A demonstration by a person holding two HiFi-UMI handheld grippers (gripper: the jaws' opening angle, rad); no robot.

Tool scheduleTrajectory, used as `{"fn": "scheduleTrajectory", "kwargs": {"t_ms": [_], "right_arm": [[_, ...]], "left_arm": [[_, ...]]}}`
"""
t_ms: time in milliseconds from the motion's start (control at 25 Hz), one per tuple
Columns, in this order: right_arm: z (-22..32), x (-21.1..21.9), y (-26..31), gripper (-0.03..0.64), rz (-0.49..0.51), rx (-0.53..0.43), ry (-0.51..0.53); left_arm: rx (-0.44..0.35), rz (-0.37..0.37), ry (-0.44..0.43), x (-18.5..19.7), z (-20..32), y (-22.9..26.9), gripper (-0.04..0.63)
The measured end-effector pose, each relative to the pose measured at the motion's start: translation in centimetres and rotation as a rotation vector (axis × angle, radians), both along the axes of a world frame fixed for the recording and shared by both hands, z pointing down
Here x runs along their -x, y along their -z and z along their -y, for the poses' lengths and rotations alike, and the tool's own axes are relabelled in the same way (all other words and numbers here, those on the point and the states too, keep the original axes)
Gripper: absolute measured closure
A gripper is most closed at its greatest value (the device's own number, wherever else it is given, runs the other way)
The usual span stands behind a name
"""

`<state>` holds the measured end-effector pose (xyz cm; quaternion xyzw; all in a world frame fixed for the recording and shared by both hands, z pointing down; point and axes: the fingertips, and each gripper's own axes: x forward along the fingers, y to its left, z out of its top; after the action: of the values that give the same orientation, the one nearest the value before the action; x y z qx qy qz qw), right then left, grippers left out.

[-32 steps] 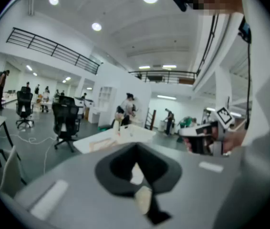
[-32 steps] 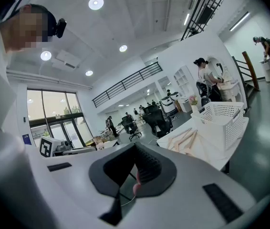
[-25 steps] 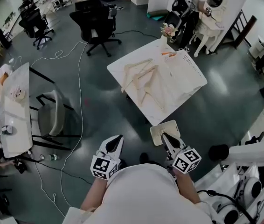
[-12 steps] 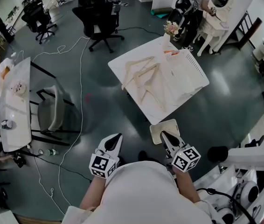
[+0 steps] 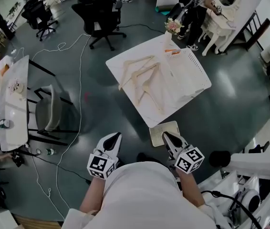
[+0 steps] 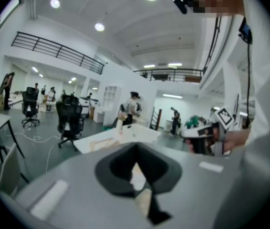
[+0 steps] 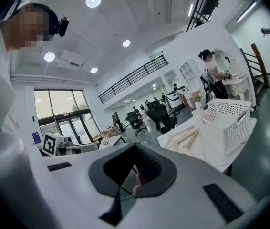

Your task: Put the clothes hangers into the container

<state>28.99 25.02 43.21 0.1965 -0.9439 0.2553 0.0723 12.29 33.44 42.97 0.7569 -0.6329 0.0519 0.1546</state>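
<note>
Far left from overhead: a long side table point(image 5: 16, 109), then a white cable point(image 5: 80, 94) trailing across the dark floor. Next comes the left gripper point(image 5: 114, 136), held low by the person's waist, jaws clenched together with nothing in them. Its own view confirms the pinch and adds something the overhead angle misses, the right gripper point(image 6: 192, 138) seen side-on in the hand alongside.

Ahead, well apart from both grippers, the white table point(image 5: 162, 114) carries the wooden hangers point(image 5: 140, 80). They lie loose on its left half, outside the white container point(image 5: 188, 73) just to their right.

The right gripper point(image 5: 165, 135) is clenched and empty too, above a small perforated panel point(image 5: 160, 130). Its own view shows the container point(image 7: 225, 120) with lattice walls, hangers point(image 7: 182, 138) flat beside it.
</note>
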Motion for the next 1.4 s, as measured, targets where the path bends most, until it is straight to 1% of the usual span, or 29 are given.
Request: {"fn": "scheduleTrajectory", "kwargs": {"t_ms": [160, 320, 440, 640, 840, 960, 1200, 1400], "right_arm": [[1.4, -0.5, -0.4, 0.615, -0.014, -0.022, 0.037], [2.1, -0.6, -0.6, 0.615, -0.033, -0.049, 0.080], [2.5, -0.6, -1.1, 0.615, -0.033, -0.034, 0.087], [3.1, 0.1, -2.4, 0.615, -0.046, 0.009, 0.074], [4.7, 1.8, -2.9, 0.615, -0.064, 0.007, 0.051], [6.0, 3.5, -2.9, 0.615, -0.068, 0.007, 0.025], [8.3, 8.3, -2.6, 0.615, -0.062, 0.005, 0.001], [9.9, 12.8, -2.5, 0.615, -0.057, 0.009, -0.016]], "left_arm": [[0.005, 0.006, -0.005, -1.3, 1.4, -0.3, 0.597], [0.006, -0.008, -0.004, -2.1, 2.3, -0.4, 0.597], [0.014, -0.022, -0.008, -2.4, 2.9, -0.6, 0.597], [0.047, -0.019, -0.076, -2.5, 3.7, -1.6, 0.597], [0.049, -0.003, -0.096, -0.3, 5.7, -2.1, 0.597], [0.046, 0.000, -0.138, 1.3, 7.2, -2.1, 0.597], [0.031, 0.003, -0.206, 5.3, 10.3, -1.6, 0.597], [0.042, 0.008, -0.243, 9.3, 12.6, -2.0, 0.597]]}}
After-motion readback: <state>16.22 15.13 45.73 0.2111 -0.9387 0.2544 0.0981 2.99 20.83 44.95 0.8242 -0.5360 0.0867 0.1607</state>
